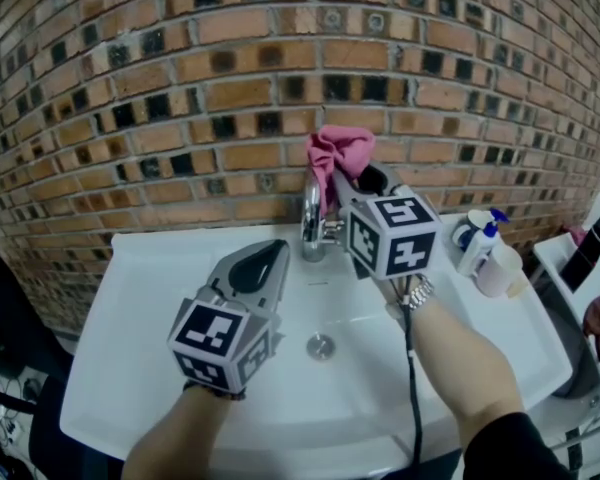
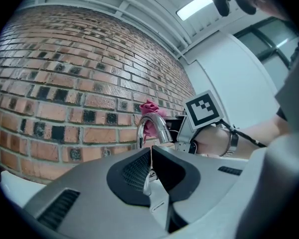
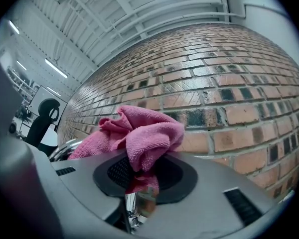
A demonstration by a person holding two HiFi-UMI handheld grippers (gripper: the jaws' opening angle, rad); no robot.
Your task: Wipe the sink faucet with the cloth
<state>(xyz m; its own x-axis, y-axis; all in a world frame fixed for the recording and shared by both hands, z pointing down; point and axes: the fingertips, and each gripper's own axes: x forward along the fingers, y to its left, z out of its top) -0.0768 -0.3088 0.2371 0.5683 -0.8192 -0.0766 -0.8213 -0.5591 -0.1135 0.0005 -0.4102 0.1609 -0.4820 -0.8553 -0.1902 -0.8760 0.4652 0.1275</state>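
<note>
A chrome faucet (image 1: 312,220) curves over the white sink (image 1: 130,298) against the brick wall. My right gripper (image 1: 352,190) is shut on a pink cloth (image 1: 336,156), which bunches above its jaws and hangs against the faucet's top right side. The right gripper view has the cloth (image 3: 139,133) pinched between the pads, with the chrome spout (image 3: 65,148) at the left. My left gripper (image 1: 270,256) hovers over the basin left of the faucet, shut with nothing in it. In the left gripper view the faucet (image 2: 154,128) stands just beyond the closed jaws.
A drain (image 1: 321,346) lies in the basin's middle. Soap and pump bottles (image 1: 485,250) stand on the sink's right rim. A rack with dark items (image 1: 590,268) is at the far right. A black cable (image 1: 412,388) runs along the right forearm.
</note>
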